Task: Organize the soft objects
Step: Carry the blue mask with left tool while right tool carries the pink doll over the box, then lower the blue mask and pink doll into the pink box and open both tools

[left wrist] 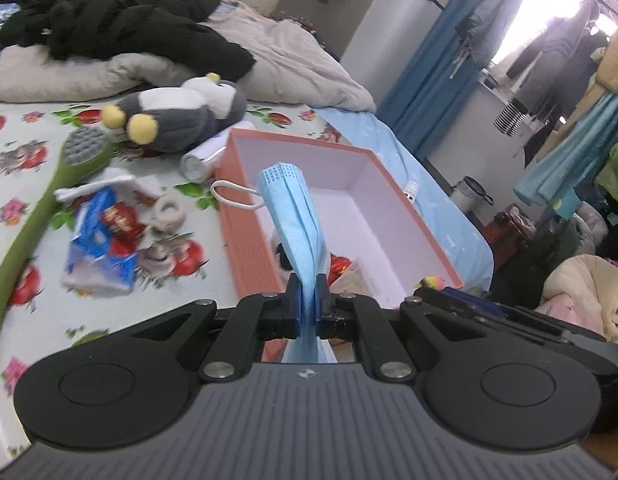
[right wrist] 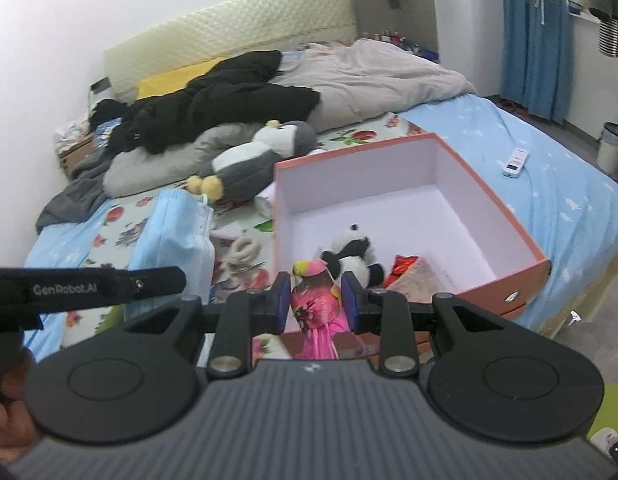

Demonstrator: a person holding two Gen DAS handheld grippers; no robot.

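Pleated blue face mask, folded lengthwise; white ear loop

One face mask, two plush toys: penguin, panda; one pink box

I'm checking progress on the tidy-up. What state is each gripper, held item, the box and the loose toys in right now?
Left gripper: shut on the pleated blue face mask.
Right gripper: shut on the pink plush bird.
Open pink cardboard box: lidless, on the bed.
Small black-and-white panda plush: inside the box.
Large grey-and-white penguin plush: lying on the bed, outside the box.
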